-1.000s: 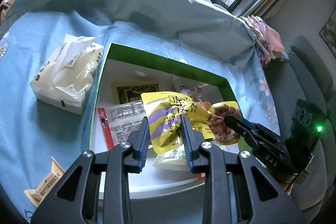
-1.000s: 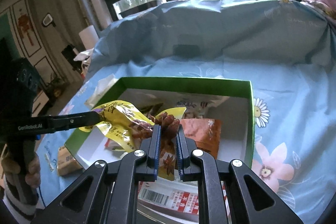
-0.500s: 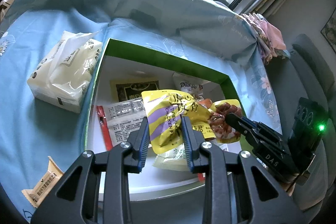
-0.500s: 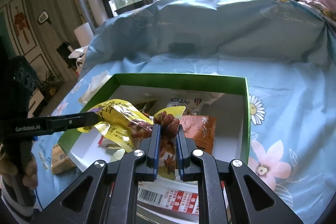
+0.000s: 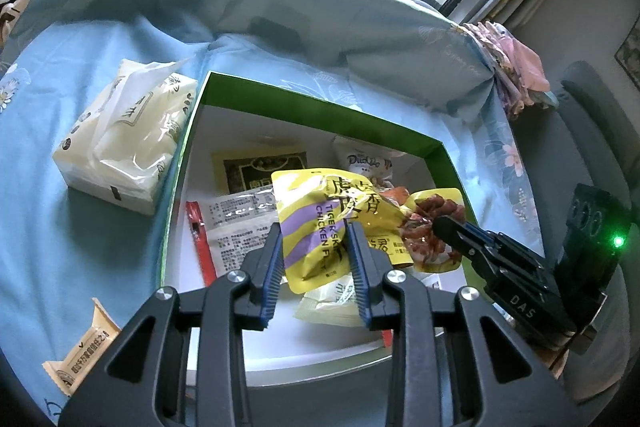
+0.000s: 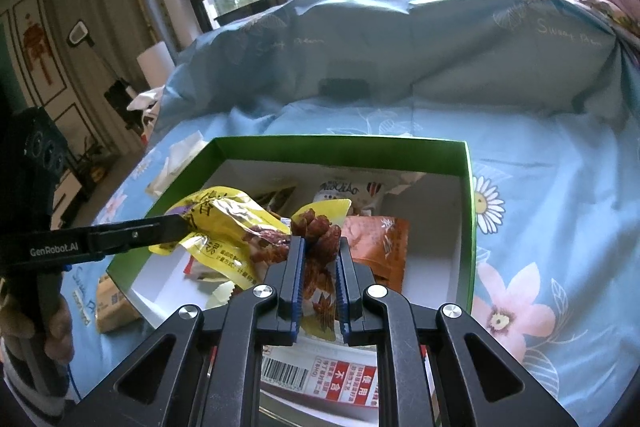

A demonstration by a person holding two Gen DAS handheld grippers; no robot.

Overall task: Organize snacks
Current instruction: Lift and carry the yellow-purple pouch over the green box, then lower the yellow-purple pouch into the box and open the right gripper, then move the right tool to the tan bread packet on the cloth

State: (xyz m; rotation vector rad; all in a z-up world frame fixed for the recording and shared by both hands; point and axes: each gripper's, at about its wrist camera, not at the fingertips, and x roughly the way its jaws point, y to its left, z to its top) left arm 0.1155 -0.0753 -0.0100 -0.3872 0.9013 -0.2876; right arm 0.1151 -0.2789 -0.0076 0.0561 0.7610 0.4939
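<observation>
The yellow chicken-feet packet (image 5: 320, 223) is stretched between both grippers above the green box (image 5: 320, 115). Its purple-striped end is framed by the left gripper (image 5: 316, 263), whose jaws have just been opening; whether the pads still press it cannot be told. The other end, printed with brown meat, is pinched tightly by the right gripper (image 6: 320, 275). The packet's long axis is laid across the box, from the left gripper to the right. Flat snack packets, an orange one (image 6: 380, 247) among them, are held in the box. A tissue pack (image 5: 124, 131) and a small bar (image 5: 80, 355) on the blue bedsheet (image 5: 60, 227) are seen clearly only in the left wrist view.
</observation>
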